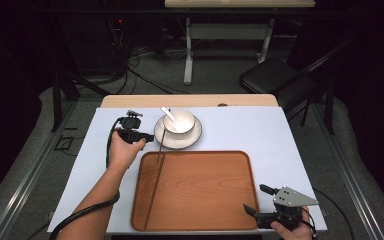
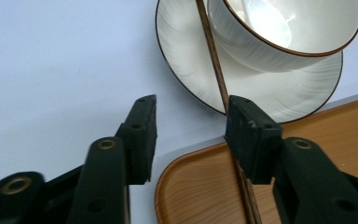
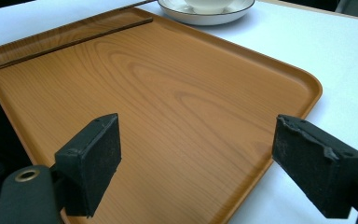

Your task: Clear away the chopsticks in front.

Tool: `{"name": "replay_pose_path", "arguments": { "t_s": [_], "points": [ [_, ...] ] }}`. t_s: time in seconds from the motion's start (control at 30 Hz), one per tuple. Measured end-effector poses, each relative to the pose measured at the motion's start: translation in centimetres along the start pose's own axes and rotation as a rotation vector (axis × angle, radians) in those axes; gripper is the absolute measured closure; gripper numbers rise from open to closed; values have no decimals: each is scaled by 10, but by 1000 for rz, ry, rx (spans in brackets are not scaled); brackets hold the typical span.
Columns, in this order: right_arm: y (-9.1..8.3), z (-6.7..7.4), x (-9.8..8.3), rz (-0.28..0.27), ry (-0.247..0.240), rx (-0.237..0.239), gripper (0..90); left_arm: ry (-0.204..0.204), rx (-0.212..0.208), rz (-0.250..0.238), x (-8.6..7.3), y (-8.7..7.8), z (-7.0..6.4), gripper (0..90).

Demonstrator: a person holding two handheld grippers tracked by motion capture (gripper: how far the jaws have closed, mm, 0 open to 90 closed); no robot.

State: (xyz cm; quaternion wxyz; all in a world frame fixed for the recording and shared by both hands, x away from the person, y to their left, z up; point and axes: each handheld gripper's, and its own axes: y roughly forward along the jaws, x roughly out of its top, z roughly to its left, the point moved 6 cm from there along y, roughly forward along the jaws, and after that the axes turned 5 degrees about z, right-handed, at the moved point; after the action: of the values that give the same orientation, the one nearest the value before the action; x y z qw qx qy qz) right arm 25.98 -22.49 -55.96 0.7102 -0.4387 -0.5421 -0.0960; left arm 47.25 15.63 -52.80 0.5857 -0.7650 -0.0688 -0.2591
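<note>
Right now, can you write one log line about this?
left gripper: open beside chopsticks | right gripper: open over tray | bowl on plate

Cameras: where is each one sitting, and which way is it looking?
High view: above the table, looking forward and down at the tray; a forearm and both hands show.
Left gripper view: on the left gripper, facing the bowl on its plate; black fingers show.
Right gripper view: on the right gripper, facing across the tray.
All share the chopsticks.
</note>
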Motion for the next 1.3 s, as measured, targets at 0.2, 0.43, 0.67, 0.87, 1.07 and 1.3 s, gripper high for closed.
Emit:
{"name": "replay_pose_path", "arguments": {
  "t_s": [0.2,0.43,0.67,0.87,1.07,1.3],
  "points": [
    [0,0,0,0,1,0,152,0,-7,3,7,6,-2,623],
    [0,0,0,-1,1,1,153,-12,-18,5,11,17,-4,681],
    [0,0,0,-1,1,2,152,-11,-34,17,14,28,-9,684],
    [0,0,0,-1,1,2,153,-13,-45,23,16,36,-13,691],
    [0,0,0,-1,1,3,152,-18,-54,29,17,43,-16,695],
    [0,0,0,-2,0,3,152,-33,-63,40,16,50,-16,711]
  ]
}}
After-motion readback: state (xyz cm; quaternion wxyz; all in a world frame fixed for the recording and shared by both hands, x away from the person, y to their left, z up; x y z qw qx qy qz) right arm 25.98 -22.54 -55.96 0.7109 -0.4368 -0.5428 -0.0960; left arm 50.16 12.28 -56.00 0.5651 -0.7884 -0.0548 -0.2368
